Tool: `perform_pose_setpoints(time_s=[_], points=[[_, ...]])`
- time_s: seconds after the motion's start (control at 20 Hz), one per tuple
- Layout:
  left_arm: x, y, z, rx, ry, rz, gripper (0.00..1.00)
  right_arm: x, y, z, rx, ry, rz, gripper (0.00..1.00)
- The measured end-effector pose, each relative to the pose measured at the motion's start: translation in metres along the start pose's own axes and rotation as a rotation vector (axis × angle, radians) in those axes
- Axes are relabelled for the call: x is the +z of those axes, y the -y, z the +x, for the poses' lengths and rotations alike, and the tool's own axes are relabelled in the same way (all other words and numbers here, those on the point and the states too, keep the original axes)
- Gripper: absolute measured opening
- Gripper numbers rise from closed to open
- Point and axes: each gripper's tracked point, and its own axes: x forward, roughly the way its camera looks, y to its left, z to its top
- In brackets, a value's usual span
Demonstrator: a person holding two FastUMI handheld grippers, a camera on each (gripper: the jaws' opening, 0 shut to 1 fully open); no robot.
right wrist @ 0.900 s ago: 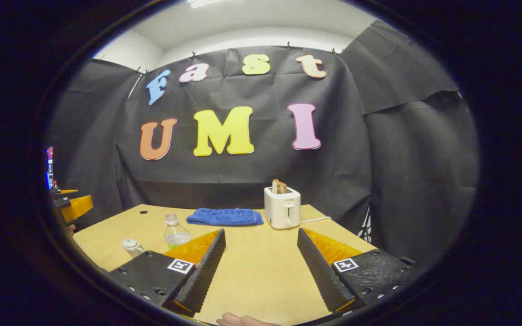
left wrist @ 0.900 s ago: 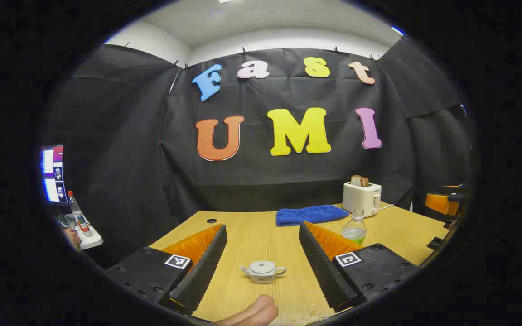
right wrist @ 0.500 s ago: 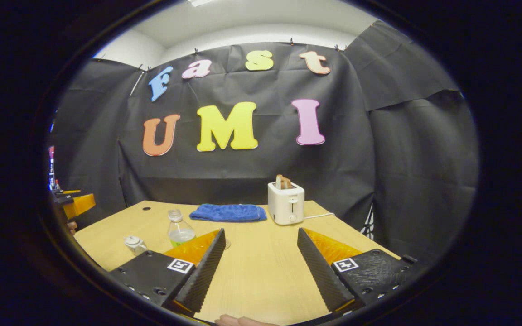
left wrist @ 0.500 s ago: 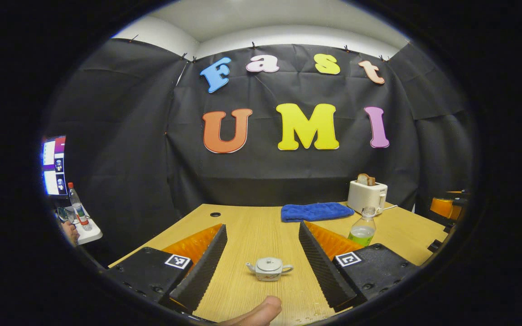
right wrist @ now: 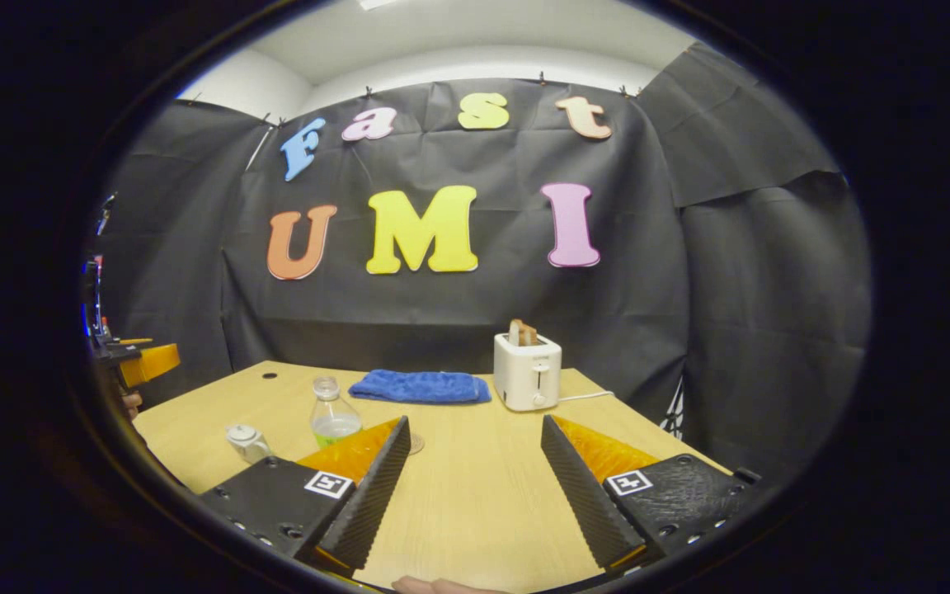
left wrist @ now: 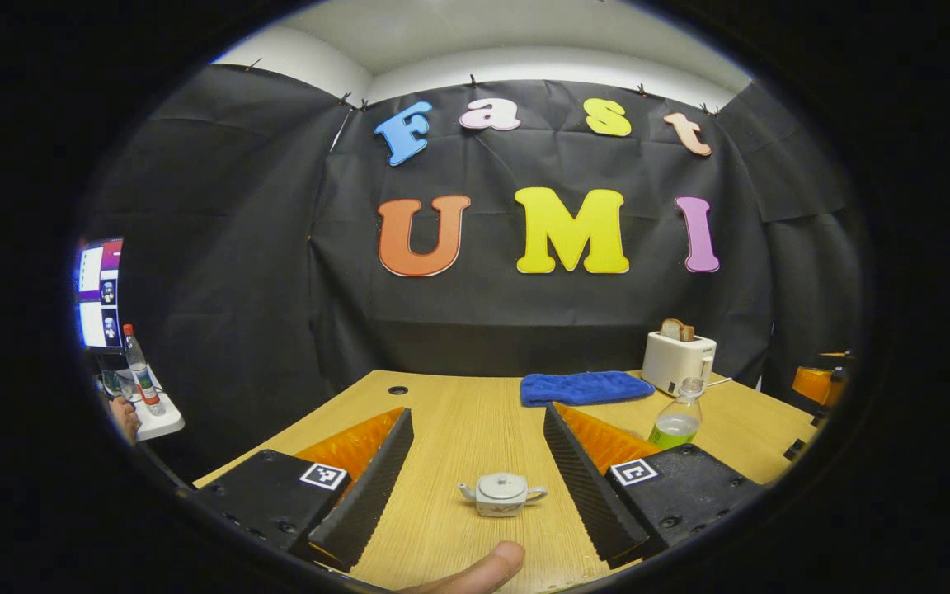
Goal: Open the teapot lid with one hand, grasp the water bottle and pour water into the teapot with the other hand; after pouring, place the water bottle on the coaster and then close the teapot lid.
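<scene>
Both grippers, left (left wrist: 475, 487) and right (right wrist: 475, 495), gape wide and empty; the water bottle (left wrist: 674, 415), at two o'clock from the teapot (left wrist: 501, 494), carries no legible label.

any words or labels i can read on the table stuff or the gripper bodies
No text here is readable.
water bottle: label band too small to read.
teapot: no print visible.
toaster: no print visible.
square marker on the left gripper: black-and-white pattern, no letters.

black gripper (left wrist: 475, 487) housings, square markers
</scene>
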Motion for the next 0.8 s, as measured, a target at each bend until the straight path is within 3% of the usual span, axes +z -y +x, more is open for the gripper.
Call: perform_pose_setpoints(time_s=[0.2,0.4,0.6,0.8], points=[[-0.016,0.009,0.023,-0.042,-0.003,0.014,1.0,-0.011,-0.005,0.005,0.008,-0.017,-0.011,0.96],[-0.039,0.018,0.048,-0.054,-0.043,0.015,1.0,-0.026,-0.026,0.011,0.086,-0.049,0.025,0.95],[-0.07,0.026,0.075,-0.054,-0.074,0.032,1.0,-0.038,-0.036,0.017,0.092,-0.073,-0.001,0.92],[-0.101,0.017,0.092,-0.036,-0.114,0.075,1.0,-0.041,-0.039,0.016,0.092,-0.054,-0.048,0.96]])
